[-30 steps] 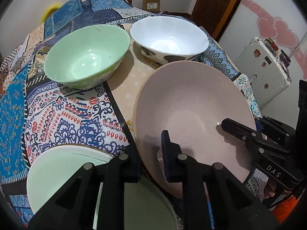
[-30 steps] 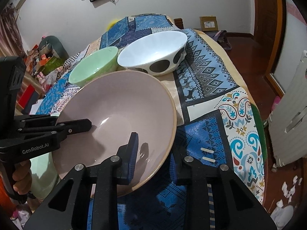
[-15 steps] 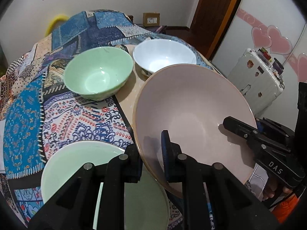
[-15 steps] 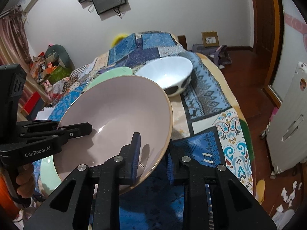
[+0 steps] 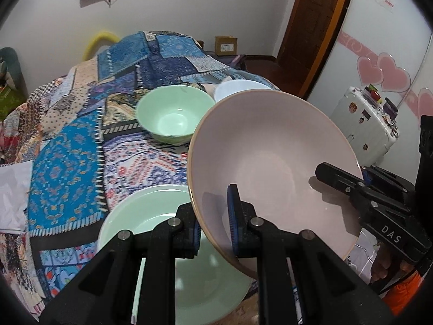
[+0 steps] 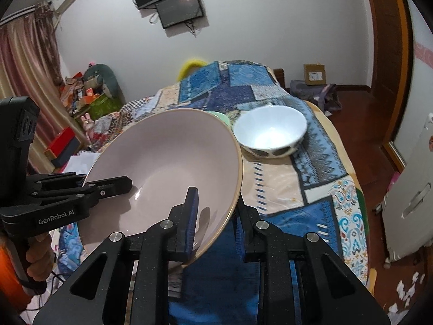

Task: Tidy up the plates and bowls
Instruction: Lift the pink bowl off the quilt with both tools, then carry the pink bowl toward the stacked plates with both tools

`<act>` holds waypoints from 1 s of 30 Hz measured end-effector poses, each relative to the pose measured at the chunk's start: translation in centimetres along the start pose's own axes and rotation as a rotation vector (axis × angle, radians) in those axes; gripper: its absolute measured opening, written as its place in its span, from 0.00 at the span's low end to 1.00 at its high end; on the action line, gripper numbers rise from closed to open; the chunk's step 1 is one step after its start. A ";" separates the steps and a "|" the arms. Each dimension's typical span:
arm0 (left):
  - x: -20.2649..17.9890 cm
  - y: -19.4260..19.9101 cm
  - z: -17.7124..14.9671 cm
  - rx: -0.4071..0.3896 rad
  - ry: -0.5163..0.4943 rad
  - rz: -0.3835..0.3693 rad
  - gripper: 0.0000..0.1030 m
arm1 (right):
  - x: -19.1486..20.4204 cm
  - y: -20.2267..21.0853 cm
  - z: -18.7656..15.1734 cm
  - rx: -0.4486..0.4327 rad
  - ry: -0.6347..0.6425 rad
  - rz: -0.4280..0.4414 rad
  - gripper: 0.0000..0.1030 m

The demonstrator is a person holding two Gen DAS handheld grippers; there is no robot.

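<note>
Both hand-held grippers (image 5: pixel 213 226) (image 6: pixel 215 220) pinch the pink plate's (image 5: pixel 270 162) rim; lower it level onto the green plate (image 5: pixel 151 211).

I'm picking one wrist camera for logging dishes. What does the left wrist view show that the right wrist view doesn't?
Only the left wrist view shows the pale green plate lying under the lifted dish, and the green bowl's whole inside. Only the right wrist view shows the white bowl in full, dark spots outside. Both show the pink plate clamped by the left gripper and right gripper.
</note>
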State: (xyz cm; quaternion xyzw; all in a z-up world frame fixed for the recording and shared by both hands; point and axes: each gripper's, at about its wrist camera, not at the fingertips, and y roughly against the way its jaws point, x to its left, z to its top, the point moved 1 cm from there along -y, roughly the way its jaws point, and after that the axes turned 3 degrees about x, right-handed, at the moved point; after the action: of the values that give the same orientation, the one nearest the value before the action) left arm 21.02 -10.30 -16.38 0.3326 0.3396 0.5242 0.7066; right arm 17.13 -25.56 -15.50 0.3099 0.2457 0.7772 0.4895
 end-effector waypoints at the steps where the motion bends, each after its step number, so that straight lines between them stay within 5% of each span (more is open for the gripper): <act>1: 0.4 0.5 -0.2 -0.007 0.006 0.004 0.16 | 0.5 0.0 0.1 -0.004 0.008 0.006 0.21; 30: 13.2 12.8 -7.1 -0.131 0.198 0.198 0.16 | 15.2 -2.5 1.0 -0.013 0.202 0.220 0.21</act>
State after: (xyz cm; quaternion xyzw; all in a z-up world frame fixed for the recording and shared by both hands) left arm 11.44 6.23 -11.40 0.2643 0.3380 0.6425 0.6349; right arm 14.36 -10.63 -12.89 0.2518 0.2531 0.8549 0.3764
